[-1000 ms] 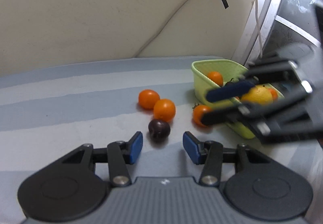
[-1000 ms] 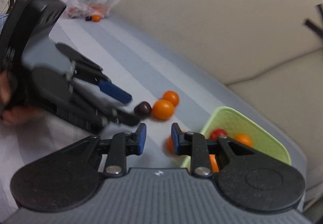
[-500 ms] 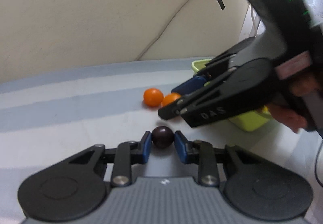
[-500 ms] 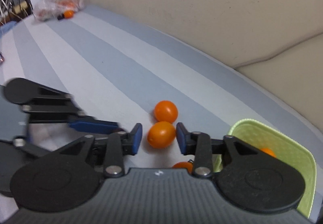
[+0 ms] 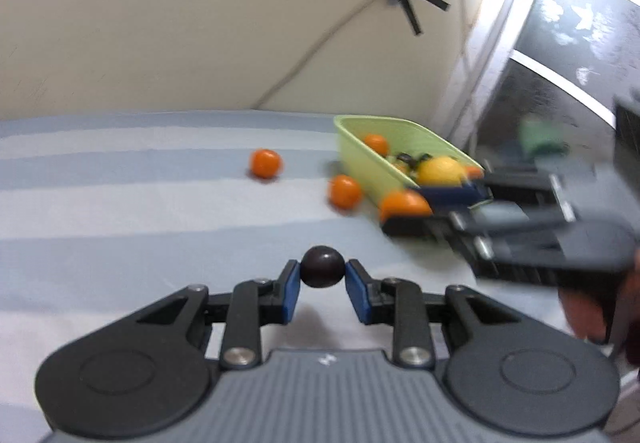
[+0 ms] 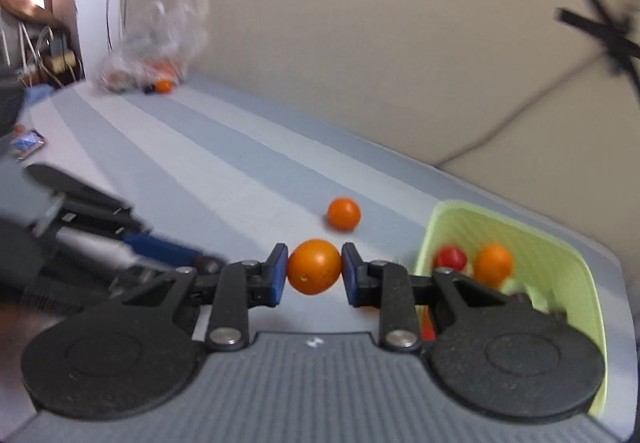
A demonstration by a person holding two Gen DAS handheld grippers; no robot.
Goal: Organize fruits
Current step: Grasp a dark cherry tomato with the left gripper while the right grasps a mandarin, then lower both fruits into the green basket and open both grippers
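In the left wrist view, a dark plum [image 5: 322, 272] is clamped between the pads of the left gripper [image 5: 322, 275]; the green basket [image 5: 404, 129] is seen at 2 o'clock. In the right wrist view, an orange tomato [image 6: 314, 266] is pinched by the right gripper [image 6: 314, 269], with the basket at 3 o'clock.

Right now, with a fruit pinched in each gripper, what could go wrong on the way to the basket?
The dark plum sits only at the left gripper pad tips, so it could squirt out. The right gripper squeezes a soft orange tomato, which may bruise. Both tools head for one green basket and could collide.
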